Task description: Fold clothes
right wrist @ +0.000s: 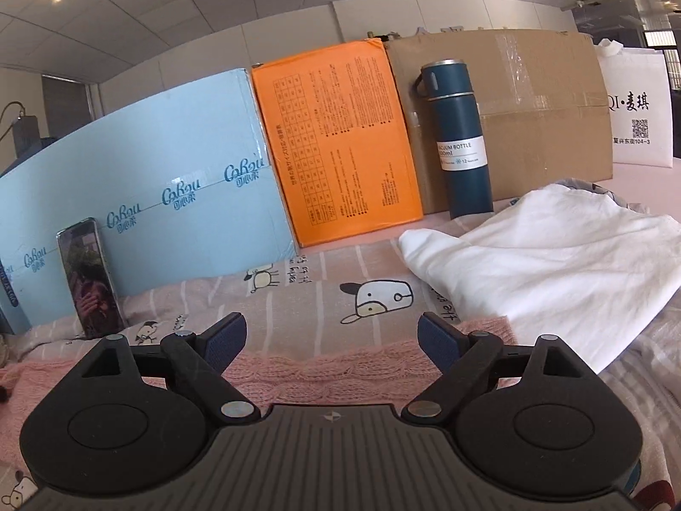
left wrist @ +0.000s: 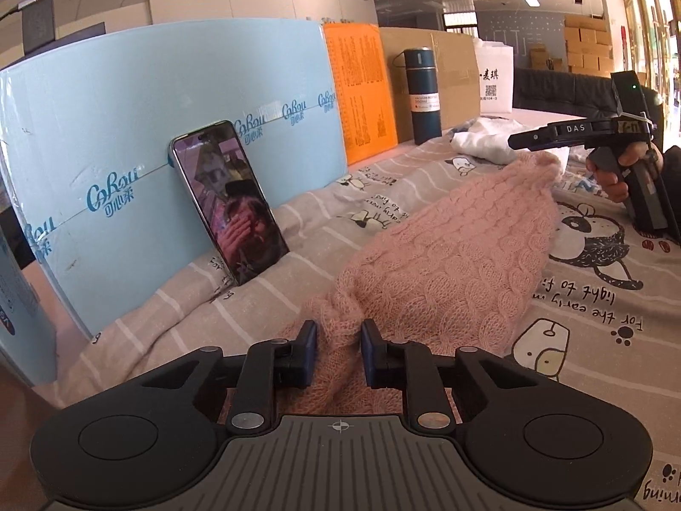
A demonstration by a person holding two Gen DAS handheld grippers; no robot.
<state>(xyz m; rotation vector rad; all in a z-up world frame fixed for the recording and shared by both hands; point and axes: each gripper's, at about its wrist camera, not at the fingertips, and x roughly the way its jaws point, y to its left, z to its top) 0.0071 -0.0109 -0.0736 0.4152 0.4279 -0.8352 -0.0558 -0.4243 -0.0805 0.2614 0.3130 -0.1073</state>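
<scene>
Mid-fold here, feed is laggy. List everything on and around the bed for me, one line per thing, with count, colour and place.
pink sweater: one, pink cable knit, spread across the bedsheet
white garment: one, white, crumpled beyond the sweater
bedsheet: one, grey-pink striped with cartoon prints, under everything
phone: one, dark, screen lit, leaning on the blue box
blue box: one, light blue, back edge
orange packet: one, orange, beside the blue box
cardboard box: one, brown, behind the bottle
vacuum bottle: one, dark blue, upright
white bag: one, white, far end
left gripper: black, jaws pinching the sweater's edge
right gripper: black, jaws open over the sweater
hand: one, on the right gripper's handle
</scene>
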